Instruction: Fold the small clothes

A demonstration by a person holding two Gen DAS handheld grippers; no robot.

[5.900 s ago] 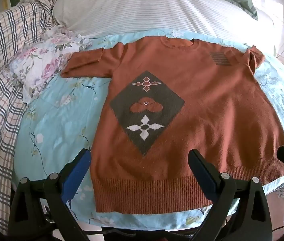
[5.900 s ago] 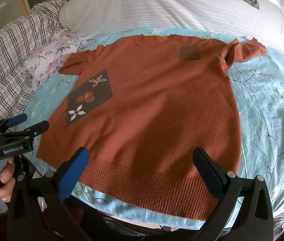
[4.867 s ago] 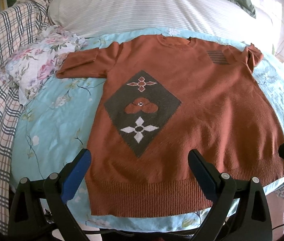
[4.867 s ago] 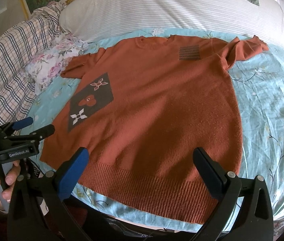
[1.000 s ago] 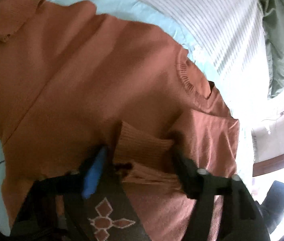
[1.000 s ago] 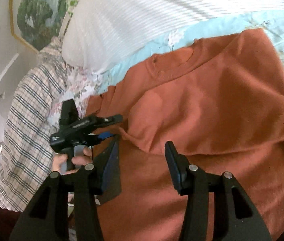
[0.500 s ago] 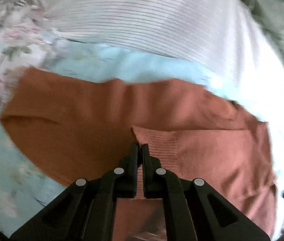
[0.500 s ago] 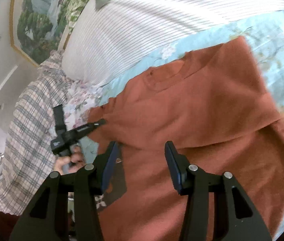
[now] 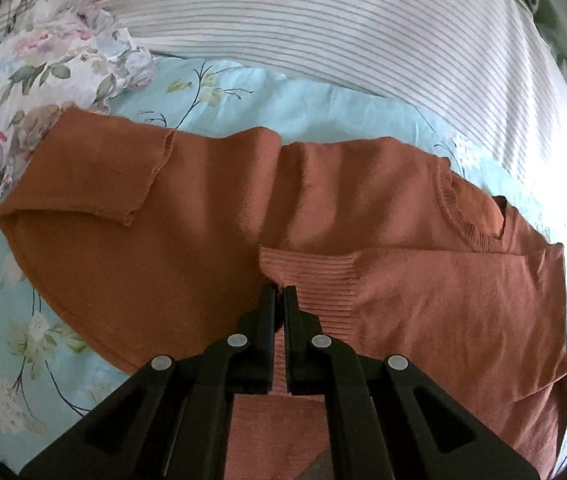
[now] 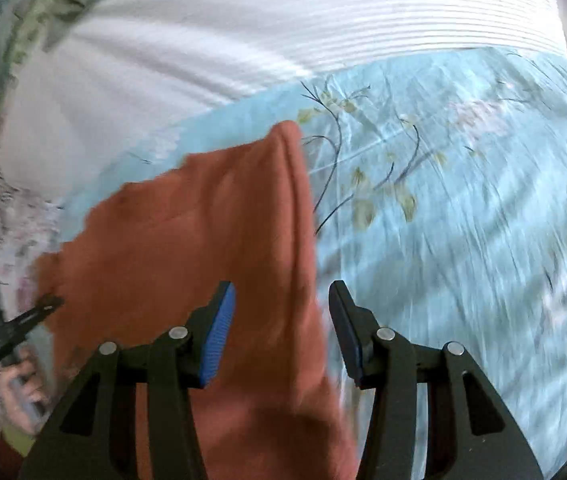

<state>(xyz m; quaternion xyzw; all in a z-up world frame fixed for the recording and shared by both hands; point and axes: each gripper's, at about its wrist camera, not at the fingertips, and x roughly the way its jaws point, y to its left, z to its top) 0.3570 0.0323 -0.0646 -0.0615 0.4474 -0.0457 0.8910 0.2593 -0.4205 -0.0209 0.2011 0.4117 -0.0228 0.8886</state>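
Rust-orange sweater [image 9: 187, 216] lies on the floral bedsheet [image 9: 303, 108], one side already folded across. Left gripper [image 9: 279, 294] is pinched together on the ribbed hem [image 9: 315, 276], apparently to position it. Right gripper [image 10: 281, 322] hangs apart, unladen, over the sweater's right fold.

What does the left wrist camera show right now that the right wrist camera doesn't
Only the left wrist view shows the sweater's ribbed cuff, the left claw shut at its edge, and the neckline. Only the right wrist view shows the open right claw over the sweater's folded edge and a hand. Both show the rust sweater, blue floral sheet and striped pillow.
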